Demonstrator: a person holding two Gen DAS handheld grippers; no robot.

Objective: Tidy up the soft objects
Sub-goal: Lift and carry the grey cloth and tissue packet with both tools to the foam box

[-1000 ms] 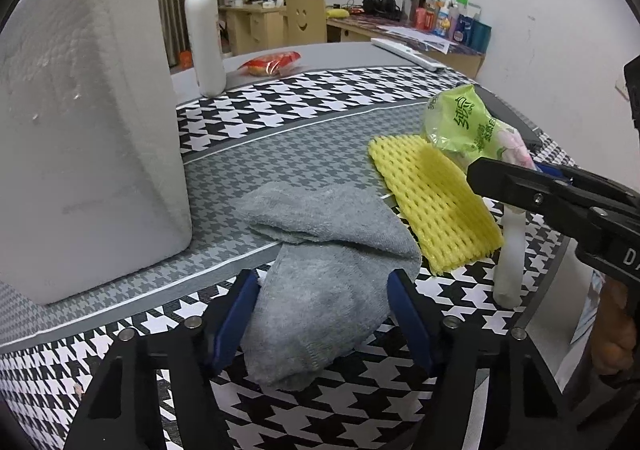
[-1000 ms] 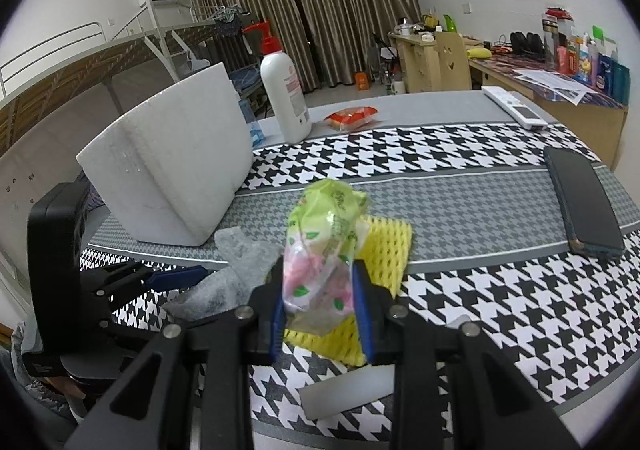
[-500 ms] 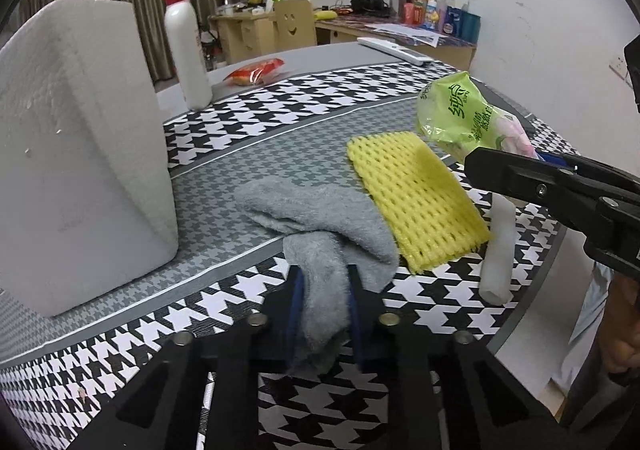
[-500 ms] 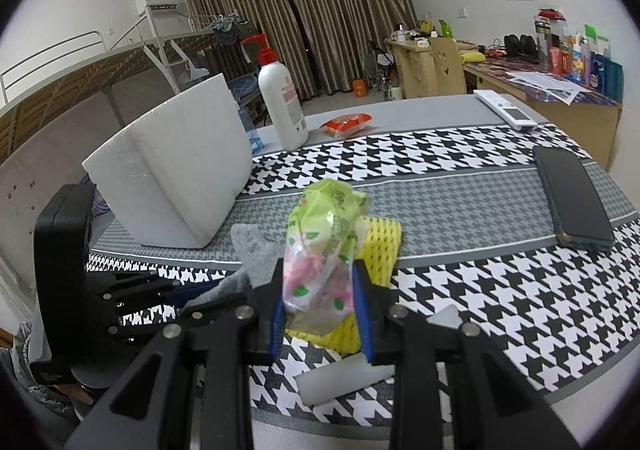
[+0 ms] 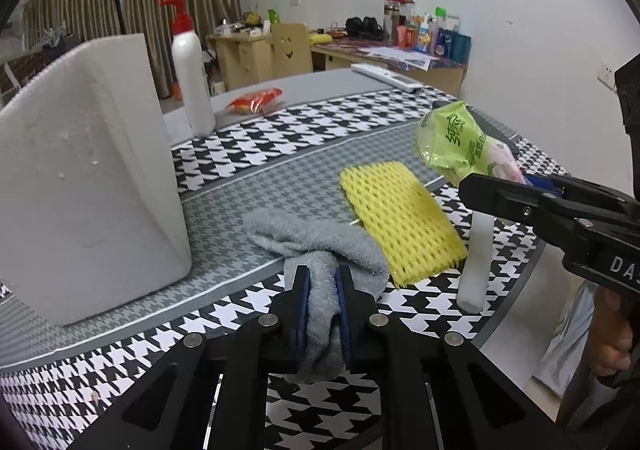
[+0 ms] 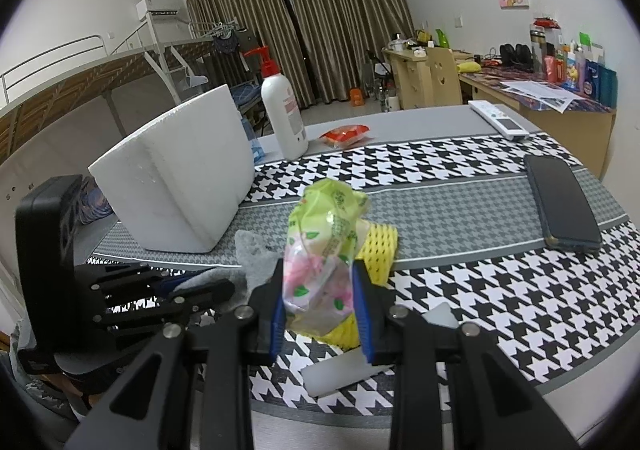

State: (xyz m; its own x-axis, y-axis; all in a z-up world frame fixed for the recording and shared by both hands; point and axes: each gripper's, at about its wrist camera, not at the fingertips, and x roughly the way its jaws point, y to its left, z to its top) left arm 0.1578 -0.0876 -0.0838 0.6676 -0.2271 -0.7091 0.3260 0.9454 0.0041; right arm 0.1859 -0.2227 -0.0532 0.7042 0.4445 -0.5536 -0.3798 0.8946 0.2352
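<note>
Item one: left hand-held gripper [image 5: 322,290], blue pads pinched narrow on a bunched fold of the grey sock [image 5: 320,246]; the sock's far part lies on the tabletop [image 5: 280,166], just in front of the near lower corner of the white foam block [image 5: 88,170], with a bare strip of grey cloth between them. Item two: right hand-held gripper [image 6: 320,298], clamped on the green-and-pink tissue packet [image 6: 324,250], which is held clear above the tabletop, to the right of the foam block and over the near end of the yellow foam net [image 5: 400,222]. Item three: yellow foam net, flat, its left near corner touching or just overlapped by the sock, well to the right of the foam block. Item four: white foam strip [image 5: 478,254], beside the net's right edge, its near end close to the curved near edge of the tabletop. Item five: white pump bottle [image 5: 192,86], upright behind the foam block; red snack packet [image 5: 254,100] to the bottle's right. Item six: dark phone [image 6: 560,206] and white remote [image 6: 498,124], far right of the foam block, near the tabletop's right edge. Open patterned cloth lies between the foam block, the bottle and the phone.
</note>
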